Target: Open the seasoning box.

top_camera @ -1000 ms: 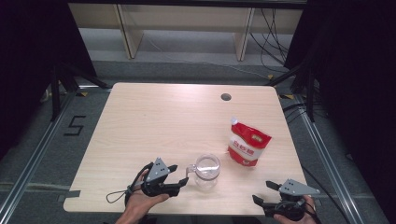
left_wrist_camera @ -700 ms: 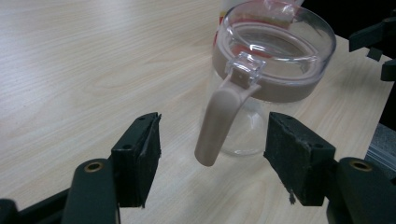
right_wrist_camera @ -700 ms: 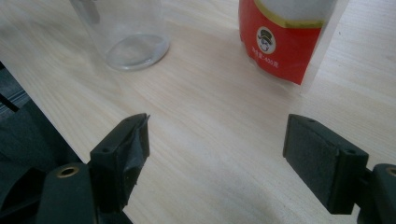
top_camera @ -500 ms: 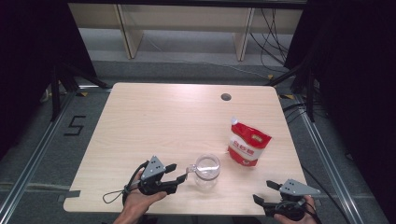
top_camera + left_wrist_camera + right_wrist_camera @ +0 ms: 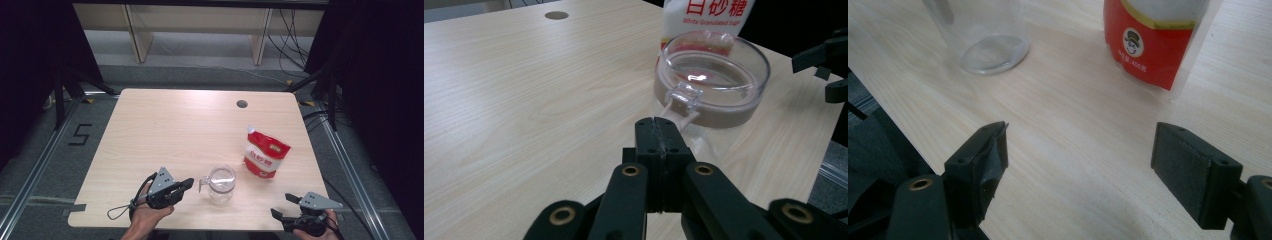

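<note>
A pale wood-grain table (image 5: 165, 130) with rounded corners stands on a grey floor, a round cable hole (image 5: 242, 104) set into its far edge. Metal rails run along the floor on both sides, and a tape mark shaped like a "5" (image 5: 80, 134) lies on the floor to the table's left. Beyond the table, light-coloured shelving legs and loose black cables sit against the back; dark curtains close off both sides of the room.

Near the front edge of the table stands a clear plastic jar (image 5: 221, 181), its hinged lid open and its latch tab pointing toward the left gripper (image 5: 187, 183). That gripper, held in the person's left hand (image 5: 147, 216), lies just beside the jar; its jaws have just been closing and now meet with nothing between them, their tips close to the latch tab but short of it in the left gripper view. A red-and-white bag of white granulated sugar (image 5: 266, 157) lies behind and to the right of the jar, near it. The right gripper (image 5: 283, 207) rests at the table's front right corner, jaws spread wide over bare wood, well apart from the jar.
</note>
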Demonstrator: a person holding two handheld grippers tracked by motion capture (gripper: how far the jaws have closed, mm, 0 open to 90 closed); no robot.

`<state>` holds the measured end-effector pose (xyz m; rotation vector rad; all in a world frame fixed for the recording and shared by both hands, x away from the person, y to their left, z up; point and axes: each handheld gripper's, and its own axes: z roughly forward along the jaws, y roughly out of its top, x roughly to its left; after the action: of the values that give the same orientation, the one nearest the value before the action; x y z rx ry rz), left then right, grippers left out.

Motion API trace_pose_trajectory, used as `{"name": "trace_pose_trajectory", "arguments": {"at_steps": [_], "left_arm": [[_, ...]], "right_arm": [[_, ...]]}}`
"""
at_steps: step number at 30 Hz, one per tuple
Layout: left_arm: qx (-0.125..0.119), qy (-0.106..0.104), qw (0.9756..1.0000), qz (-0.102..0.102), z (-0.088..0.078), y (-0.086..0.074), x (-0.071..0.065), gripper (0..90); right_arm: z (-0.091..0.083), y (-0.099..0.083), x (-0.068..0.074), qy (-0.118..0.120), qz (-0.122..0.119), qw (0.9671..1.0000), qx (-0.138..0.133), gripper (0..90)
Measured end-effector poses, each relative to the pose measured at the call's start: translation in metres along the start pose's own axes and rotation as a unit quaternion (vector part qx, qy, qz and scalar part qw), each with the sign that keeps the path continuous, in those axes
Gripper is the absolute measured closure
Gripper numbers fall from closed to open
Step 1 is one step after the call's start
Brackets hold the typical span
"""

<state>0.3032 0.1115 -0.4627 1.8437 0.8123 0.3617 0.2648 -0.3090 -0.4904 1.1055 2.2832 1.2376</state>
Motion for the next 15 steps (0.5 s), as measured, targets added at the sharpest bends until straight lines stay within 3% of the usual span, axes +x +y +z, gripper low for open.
{"name": "trace_pose_trajectory", "arguments": {"at_steps": [1,2,4,6,7,15], "left_arm": [[0.001,-0.001,1.0000,0.005,0.000,0.001,-0.001,89.4],[0.001,0.000,1.0000,0.004,0.000,0.002,-0.003,89.4],[-0.006,-0.009,0.9999,0.003,0.001,0.005,-0.006,89.4],[-0.007,-0.009,0.9999,0.001,0.001,0.006,-0.008,89.4],[-0.005,-0.011,0.9999,0.011,0.000,0.008,-0.007,89.4],[-0.019,-0.015,0.9997,0.009,0.002,0.018,-0.011,89.5]], "right_arm": [[0.000,0.000,0.000,0.000,0.000,1.0000,0.000,23.5],[-0.001,0.000,0.004,0.009,0.024,0.9996,0.009,23.5],[0.000,0.000,0.000,0.008,0.008,0.9999,0.004,23.5],[0.000,0.000,0.000,0.008,0.009,0.9999,0.004,23.5],[0.000,0.000,0.000,0.007,0.009,0.9999,0.004,23.5],[0.000,0.001,0.003,0.008,0.019,0.9998,0.007,23.9]]}}
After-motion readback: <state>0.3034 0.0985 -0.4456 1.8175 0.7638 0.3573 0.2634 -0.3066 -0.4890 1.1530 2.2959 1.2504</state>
